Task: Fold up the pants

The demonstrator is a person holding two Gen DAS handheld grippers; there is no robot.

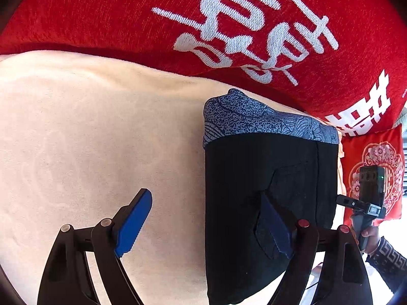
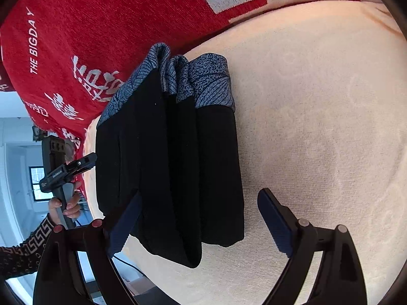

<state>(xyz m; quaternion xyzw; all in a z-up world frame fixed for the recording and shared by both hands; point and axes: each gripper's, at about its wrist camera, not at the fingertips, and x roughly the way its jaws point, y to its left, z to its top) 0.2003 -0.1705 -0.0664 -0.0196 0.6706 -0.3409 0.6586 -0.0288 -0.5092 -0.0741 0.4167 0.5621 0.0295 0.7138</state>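
Observation:
The black pants [image 1: 264,178] with a blue patterned waistband [image 1: 254,119] lie folded in a compact stack on the cream cushion [image 1: 89,139]. My left gripper [image 1: 203,226] is open; its right finger [image 1: 274,228] hovers over the pants' left part, its left finger [image 1: 134,223] over bare cushion. In the right wrist view the pants [image 2: 173,167] show several stacked layers. My right gripper [image 2: 201,223] is open around the stack's near end, holding nothing. Each gripper shows in the other's view, at the pants' far side [image 1: 368,198] [image 2: 63,170].
A red blanket [image 1: 178,12] with white characters rises behind the cushion. A red patterned pillow [image 1: 374,170] stands at the right. The cushion's edge [image 2: 142,261] drops off beside the pants, with a cable and floor below.

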